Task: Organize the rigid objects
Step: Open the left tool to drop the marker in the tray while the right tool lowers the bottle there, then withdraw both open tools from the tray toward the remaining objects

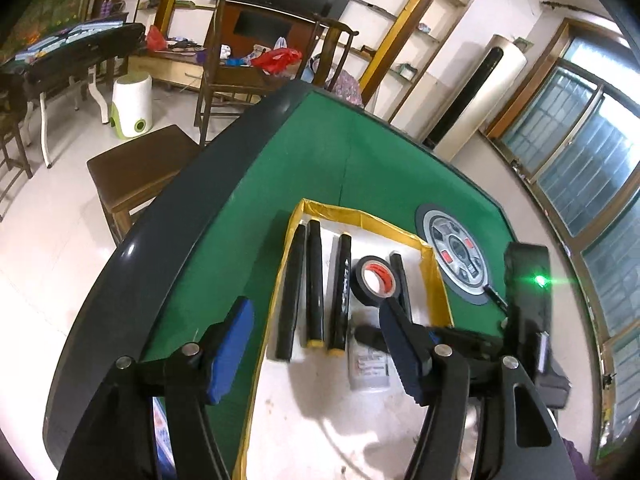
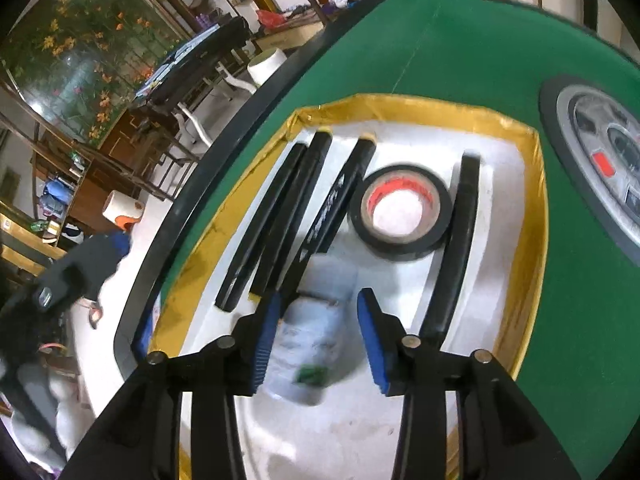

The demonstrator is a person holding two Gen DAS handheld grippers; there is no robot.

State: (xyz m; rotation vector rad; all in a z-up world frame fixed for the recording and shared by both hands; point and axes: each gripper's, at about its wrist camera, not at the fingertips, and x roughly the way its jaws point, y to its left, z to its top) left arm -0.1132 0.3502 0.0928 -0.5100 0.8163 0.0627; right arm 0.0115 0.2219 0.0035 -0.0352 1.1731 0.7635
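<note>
A white tray (image 1: 434, 280) edged in yellow tape lies on the green table (image 1: 380, 160). In it lie three black markers (image 1: 314, 280) side by side, a roll of black tape (image 1: 360, 292), a fourth black marker (image 1: 398, 270) and a small white bottle (image 1: 368, 364). My left gripper (image 1: 320, 344) hangs open above the near ends of the markers, with nothing between its pads. My right gripper (image 2: 316, 340) is low in the tray, and the white bottle (image 2: 312, 352) lies between its blue pads. A gap shows on the bottle's right side. The tape roll (image 2: 436, 224) is just beyond.
A round silver control panel (image 1: 452, 256) sits in the table's middle, right of the tray. The table's dark raised rim (image 1: 192, 216) runs along the left. Beyond it are a brown stool (image 1: 136, 164), chairs and another table on the tiled floor.
</note>
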